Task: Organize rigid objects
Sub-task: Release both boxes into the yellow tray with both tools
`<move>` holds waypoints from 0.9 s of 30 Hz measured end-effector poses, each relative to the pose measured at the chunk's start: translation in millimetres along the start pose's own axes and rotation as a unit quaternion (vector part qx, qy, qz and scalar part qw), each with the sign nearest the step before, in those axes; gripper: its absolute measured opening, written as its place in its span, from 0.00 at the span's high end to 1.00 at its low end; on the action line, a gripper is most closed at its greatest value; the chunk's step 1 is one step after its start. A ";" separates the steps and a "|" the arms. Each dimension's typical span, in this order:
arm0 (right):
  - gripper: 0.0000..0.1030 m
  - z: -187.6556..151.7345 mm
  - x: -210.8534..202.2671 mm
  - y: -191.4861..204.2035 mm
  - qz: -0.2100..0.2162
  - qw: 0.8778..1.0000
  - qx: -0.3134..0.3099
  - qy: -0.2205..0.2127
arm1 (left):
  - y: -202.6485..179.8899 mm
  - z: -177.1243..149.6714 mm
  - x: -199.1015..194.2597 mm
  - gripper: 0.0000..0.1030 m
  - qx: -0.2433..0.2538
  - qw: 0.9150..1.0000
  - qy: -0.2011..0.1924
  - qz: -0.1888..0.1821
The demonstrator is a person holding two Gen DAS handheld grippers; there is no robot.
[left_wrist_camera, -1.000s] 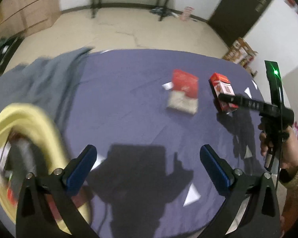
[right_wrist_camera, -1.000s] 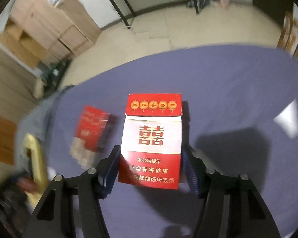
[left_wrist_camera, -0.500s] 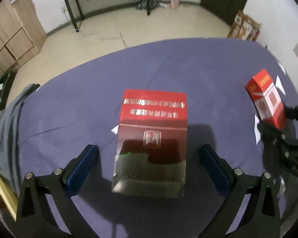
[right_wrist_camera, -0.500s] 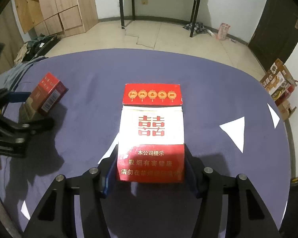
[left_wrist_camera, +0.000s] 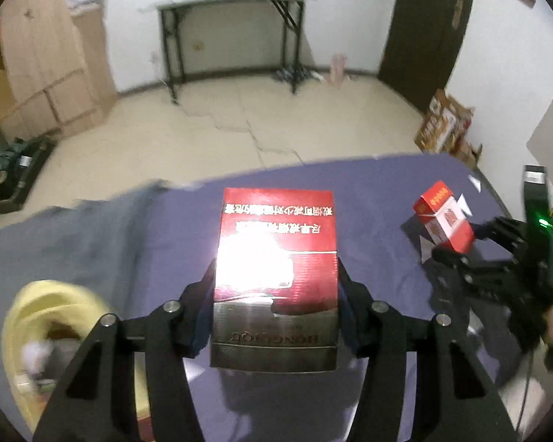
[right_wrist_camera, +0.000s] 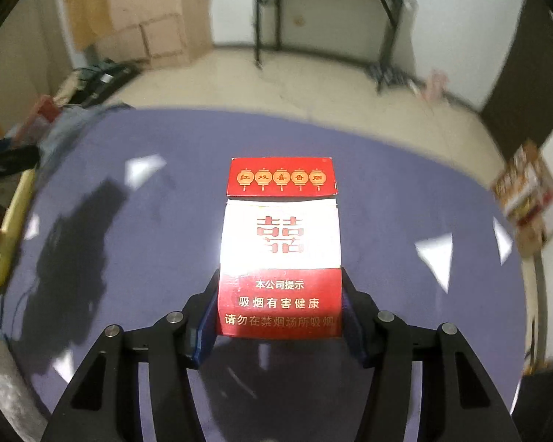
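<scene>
Purple cloth (left_wrist_camera: 173,243) covers a round table and carries all items; listed left to right.

Yellow basket (left_wrist_camera: 29,316): at the table's left edge, holding small blurred items; presumably the collection point for the sorting.

Grey fabric (left_wrist_camera: 73,235): draped over the left far edge, spilling off the table.

Left gripper (left_wrist_camera: 274,316): its jaws have just been closing and now clamp the sides of a dark red box (left_wrist_camera: 276,276), held above the cloth near the table's middle, its flat faces suiting a side grip.

Right gripper (right_wrist_camera: 278,316): clamped narrow on a red and white box (right_wrist_camera: 281,254), likewise carried above the cloth, toward the right edge. Both boxes appear ready for the basket.

White paper scraps (right_wrist_camera: 437,256): scattered toward the right edge.

Room: pale cracked floor, black-legged side table (left_wrist_camera: 232,37) against the far wall, wooden cabinets left, dark door (left_wrist_camera: 424,29) right.
</scene>
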State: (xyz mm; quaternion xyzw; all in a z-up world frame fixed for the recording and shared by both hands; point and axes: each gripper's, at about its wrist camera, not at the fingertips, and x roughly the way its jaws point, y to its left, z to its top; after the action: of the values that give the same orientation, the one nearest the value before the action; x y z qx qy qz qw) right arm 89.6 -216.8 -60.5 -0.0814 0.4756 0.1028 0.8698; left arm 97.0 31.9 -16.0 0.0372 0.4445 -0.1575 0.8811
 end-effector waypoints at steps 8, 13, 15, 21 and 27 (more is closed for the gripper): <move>0.46 50.9 -42.9 152.2 0.101 0.979 -0.158 -0.080 | 152.5 -70.5 -174.4 0.45 -0.068 0.985 -0.075 0.137; 0.46 54.3 -39.6 248.9 0.187 0.957 -0.218 -0.041 | 227.5 -140.7 -201.4 0.45 -0.124 0.973 -0.036 0.189; 0.46 61.1 -35.4 271.7 0.203 0.950 -0.234 -0.031 | 245.7 -165.9 -189.1 0.45 -0.149 0.974 -0.005 0.172; 0.46 100.2 -18.9 342.8 0.208 0.930 -0.303 0.015 | 254.4 -193.3 -132.5 0.45 -0.162 0.975 0.054 0.141; 0.46 129.8 11.7 411.3 0.174 0.906 -0.379 0.071 | 279.6 -187.6 -100.5 0.44 -0.182 0.971 0.086 0.127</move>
State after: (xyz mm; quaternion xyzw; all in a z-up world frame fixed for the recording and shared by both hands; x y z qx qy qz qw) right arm 95.6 212.7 -19.1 -0.3278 0.4681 0.4194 0.7054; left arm -16.7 360.0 -69.9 -0.0542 0.5311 0.0427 0.8445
